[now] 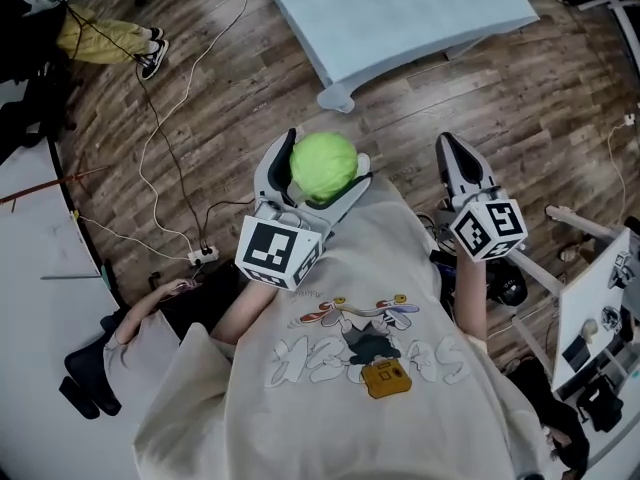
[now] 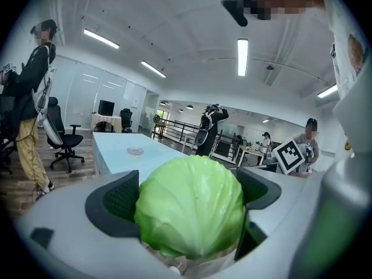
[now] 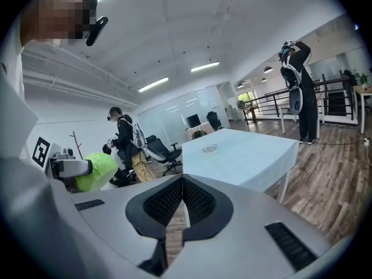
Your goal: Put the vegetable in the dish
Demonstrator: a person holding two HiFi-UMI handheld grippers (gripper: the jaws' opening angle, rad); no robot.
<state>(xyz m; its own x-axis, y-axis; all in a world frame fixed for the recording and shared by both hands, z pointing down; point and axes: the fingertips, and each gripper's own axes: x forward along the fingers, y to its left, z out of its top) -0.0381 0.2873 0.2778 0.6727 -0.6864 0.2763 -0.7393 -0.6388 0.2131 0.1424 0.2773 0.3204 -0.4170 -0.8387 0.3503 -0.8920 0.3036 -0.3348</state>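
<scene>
round veined cabbage (image 2: 189, 208) tight between left gripper (image 2: 187, 193) fingers (image 2: 113, 205); right gripper (image 3: 182, 193) fingers (image 3: 200, 205) together

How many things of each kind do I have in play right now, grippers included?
cabbage: 1
dish: 1
table: 1
grippers: 2, left gripper closed on the cabbage, right gripper shut and empty
Total: 5
</scene>
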